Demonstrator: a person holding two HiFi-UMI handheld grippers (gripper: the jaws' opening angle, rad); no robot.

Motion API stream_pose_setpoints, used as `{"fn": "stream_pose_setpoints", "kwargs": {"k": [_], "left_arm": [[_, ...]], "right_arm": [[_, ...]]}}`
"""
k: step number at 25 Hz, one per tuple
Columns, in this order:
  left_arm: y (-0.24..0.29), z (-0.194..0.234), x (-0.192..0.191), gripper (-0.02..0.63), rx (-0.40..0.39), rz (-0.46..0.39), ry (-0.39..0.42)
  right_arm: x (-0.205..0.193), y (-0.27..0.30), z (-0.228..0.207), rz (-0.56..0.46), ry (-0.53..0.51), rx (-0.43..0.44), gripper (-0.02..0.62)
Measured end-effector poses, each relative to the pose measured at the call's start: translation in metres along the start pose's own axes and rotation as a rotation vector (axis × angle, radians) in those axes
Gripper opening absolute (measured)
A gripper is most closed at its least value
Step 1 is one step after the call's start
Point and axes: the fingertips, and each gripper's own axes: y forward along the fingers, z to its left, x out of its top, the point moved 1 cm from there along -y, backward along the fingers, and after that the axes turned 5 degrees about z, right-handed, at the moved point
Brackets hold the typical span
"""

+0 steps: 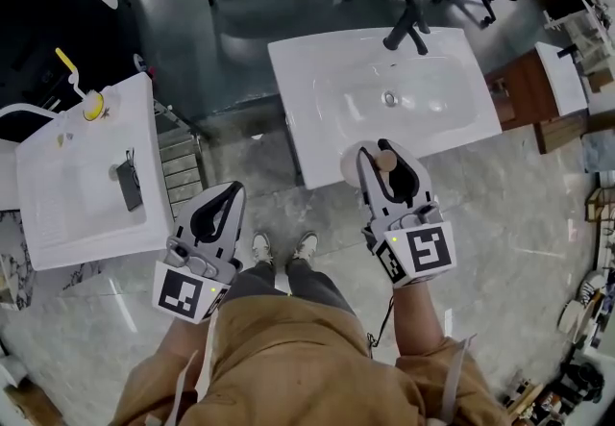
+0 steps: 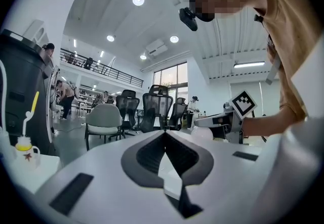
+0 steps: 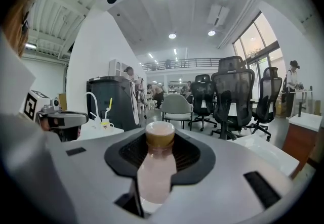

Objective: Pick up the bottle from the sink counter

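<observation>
1. Above the near edge of the white ceramic sink tabletop (image 1: 306, 116), the right claw (image 1: 382, 155) is clenched on the pale pink plastic bottle with a tan cap (image 3: 158, 167).
2. It stands upright between the pads, cap uppermost, seemingly lifted clear.
3. Left claw (image 2: 164, 134): pinched closed, empty, well apart.

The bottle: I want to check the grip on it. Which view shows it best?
The right gripper view: the bottle stands upright, clamped in the right gripper, cap and pale body plain. The head view shows only its cap from above. The left gripper view shows that gripper side-on, the bottle not clearly.
</observation>
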Motion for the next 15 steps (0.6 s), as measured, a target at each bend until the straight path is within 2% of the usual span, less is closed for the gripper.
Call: {"fn": "stream_pose_setpoints", "kwargs": {"k": [15], "left_arm": [[-0.006, 0.002, 0.026, -0.002, -0.009, -0.058, 0.018]], "right_arm": [[0.046, -0.048, 0.000, -0.040, -0.010, -0.023, 0.130]]}}
